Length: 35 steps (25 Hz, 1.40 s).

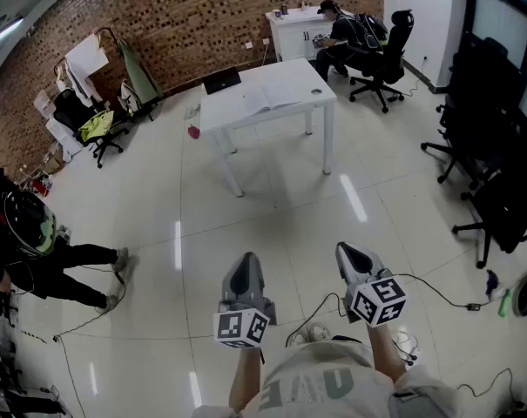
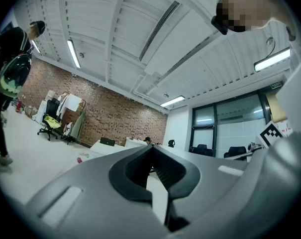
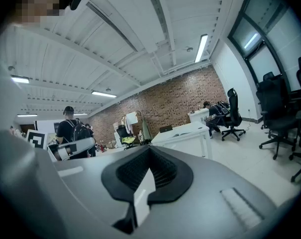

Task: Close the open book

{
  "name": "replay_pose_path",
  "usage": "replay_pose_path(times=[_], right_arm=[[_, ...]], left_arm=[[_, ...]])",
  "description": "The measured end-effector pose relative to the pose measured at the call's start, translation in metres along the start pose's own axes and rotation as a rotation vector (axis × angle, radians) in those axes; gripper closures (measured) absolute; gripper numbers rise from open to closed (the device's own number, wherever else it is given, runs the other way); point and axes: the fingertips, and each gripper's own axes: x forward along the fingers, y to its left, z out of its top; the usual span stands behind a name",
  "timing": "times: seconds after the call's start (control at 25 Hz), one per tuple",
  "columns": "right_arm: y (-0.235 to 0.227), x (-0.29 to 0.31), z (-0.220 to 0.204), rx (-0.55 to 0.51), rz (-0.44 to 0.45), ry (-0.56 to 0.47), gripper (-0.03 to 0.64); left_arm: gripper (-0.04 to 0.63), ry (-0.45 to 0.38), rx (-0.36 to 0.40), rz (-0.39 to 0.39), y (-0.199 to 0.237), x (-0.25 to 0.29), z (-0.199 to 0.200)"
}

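**Step in hand: approach to the work.** The open book (image 1: 267, 103) lies flat on the white counter (image 1: 291, 78), well apart from both tools, across a stretch of tiled floor. A dark laptop (image 1: 221, 81) sits at the counter's far left corner, near the book but apart from it. Nothing has been done to the book; its pages lie spread.

**Recommended conduct.**
- The person would first need to walk to the counter's near long side. A cable (image 1: 437, 290) trails on the floor close by and looks like a trip risk.
- Once there, it seems best to slide one tool under the outer edge of one half of the book and fold it over the spine. The other tool should press the opposite half down so the book does not skate on the smooth top.
- From this distance I cannot tell how thick the book is or which half is lighter.

**Tool condition.**
- The left tool (image 1: 246, 264) has its jaws fully together, with nothing between them, and it touches nothing.
- The right tool (image 1: 348, 255) is likewise closed and empty, and is held in free air.
- The right gripper view shows the book beyond the closed jaw tips.
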Motion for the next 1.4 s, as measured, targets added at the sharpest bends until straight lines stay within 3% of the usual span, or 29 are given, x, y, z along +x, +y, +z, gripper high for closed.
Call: replay_pose_path(times=[0.4, 1.0, 1.28, 1.4], right_arm=[[-0.006, 0.004, -0.006, -0.007, 0.022, 0.017, 0.614], [-0.047, 0.031, 0.011, -0.001, 0.078, -0.015, 0.614], [-0.075, 0.051, -0.007, 0.041, 0.124, 0.055, 0.612], [-0.085, 0.073, -0.013, 0.067, 0.129, 0.088, 0.612]], left_arm=[[0.58, -0.011, -0.032, 0.017, -0.002, 0.009, -0.005], [0.58, 0.006, 0.005, 0.011, -0.015, 0.068, -0.019], [0.581, 0.08, -0.033, 0.073, -0.017, 0.083, -0.046], [0.58, 0.078, -0.089, 0.083, 0.002, 0.099, -0.051]])
